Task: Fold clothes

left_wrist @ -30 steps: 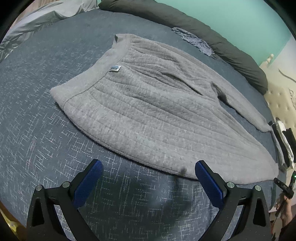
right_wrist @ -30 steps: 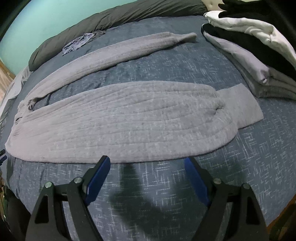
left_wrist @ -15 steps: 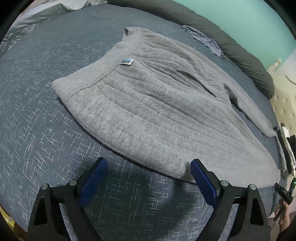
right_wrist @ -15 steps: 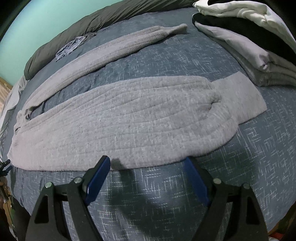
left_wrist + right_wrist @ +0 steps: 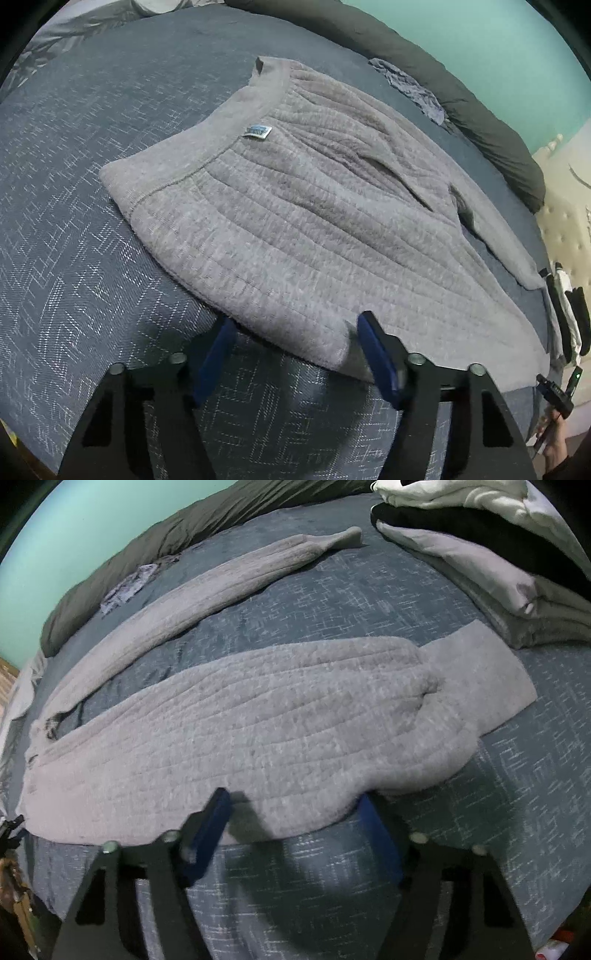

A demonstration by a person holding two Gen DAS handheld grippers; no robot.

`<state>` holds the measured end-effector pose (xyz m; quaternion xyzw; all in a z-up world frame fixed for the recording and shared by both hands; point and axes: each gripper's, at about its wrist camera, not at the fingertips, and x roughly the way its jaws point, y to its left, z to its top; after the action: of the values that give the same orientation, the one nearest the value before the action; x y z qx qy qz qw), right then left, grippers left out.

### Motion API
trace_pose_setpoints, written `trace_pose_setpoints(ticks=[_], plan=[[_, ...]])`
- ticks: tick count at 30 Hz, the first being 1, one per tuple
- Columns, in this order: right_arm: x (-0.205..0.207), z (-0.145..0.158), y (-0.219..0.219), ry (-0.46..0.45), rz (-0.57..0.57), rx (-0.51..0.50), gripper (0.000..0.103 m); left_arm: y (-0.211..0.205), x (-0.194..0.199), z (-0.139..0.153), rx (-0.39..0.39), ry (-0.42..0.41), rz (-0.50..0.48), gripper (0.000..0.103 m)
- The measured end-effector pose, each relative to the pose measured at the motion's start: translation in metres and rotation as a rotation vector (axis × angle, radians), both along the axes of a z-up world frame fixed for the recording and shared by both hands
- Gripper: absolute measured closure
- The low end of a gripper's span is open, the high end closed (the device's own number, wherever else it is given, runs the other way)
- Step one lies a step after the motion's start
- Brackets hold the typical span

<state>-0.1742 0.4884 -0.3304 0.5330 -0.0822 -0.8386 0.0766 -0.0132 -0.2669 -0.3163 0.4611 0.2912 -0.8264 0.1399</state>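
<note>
Grey quilted sweater (image 5: 295, 221) spread flat on a blue patterned bedspread (image 5: 74, 240), hem band with a small label (image 5: 257, 132) toward 11 o'clock in the left wrist view, far sleeve (image 5: 192, 602) stretched out toward 1 o'clock in the right wrist view, near sleeve with its wide cuff (image 5: 484, 679) at 3 o'clock. Thick, soft, limp fabric by the look of it: likely light to moderate in weight, not slippery, not fragile, bound to sag and drape once lifted, so best taken by the near long edge at two spread points.

Left gripper (image 5: 293, 328) at 6 o'clock, jaws partly apart and just now narrowing, near edge of the sweater lying between the blue pads, no pinch visible yet. Right gripper (image 5: 291, 808) likewise at 6 o'clock, jaws partly apart, also closing, straddling the near edge of the sleeve fold, fabric between the pads but not clearly squeezed.

Stack of folded clothes (image 5: 480, 561) at 2 o'clock in the right wrist view; dark bolster (image 5: 461, 92) along the far edge.
</note>
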Motion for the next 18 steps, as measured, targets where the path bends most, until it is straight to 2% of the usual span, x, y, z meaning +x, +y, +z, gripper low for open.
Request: trace_pose_setpoints(ticks=[2,4,6,7,12,18], plan=[[0.0,0.001,0.001,0.004,-0.011,0.013,0.048,0.0,0.002,0.002,0.0,0.003,0.011,0.043],[0.0,0.003,0.004,0.014,-0.024,0.027,0.063,0.001,0.002,0.004,-0.009,0.002,0.013,0.054],[0.001,0.005,0.006,0.026,-0.035,0.037,0.073,0.001,0.002,0.005,-0.016,0.003,0.019,0.061],[0.001,0.006,0.006,0.034,-0.037,0.035,0.078,0.001,0.002,0.006,-0.02,0.007,0.021,0.069],[0.003,0.016,0.006,0.081,-0.026,0.023,0.092,0.002,-0.004,0.017,-0.038,0.043,0.009,0.085],[-0.002,0.028,0.005,0.12,-0.011,-0.058,0.095,0.003,-0.016,0.026,-0.054,0.061,-0.01,0.087]])
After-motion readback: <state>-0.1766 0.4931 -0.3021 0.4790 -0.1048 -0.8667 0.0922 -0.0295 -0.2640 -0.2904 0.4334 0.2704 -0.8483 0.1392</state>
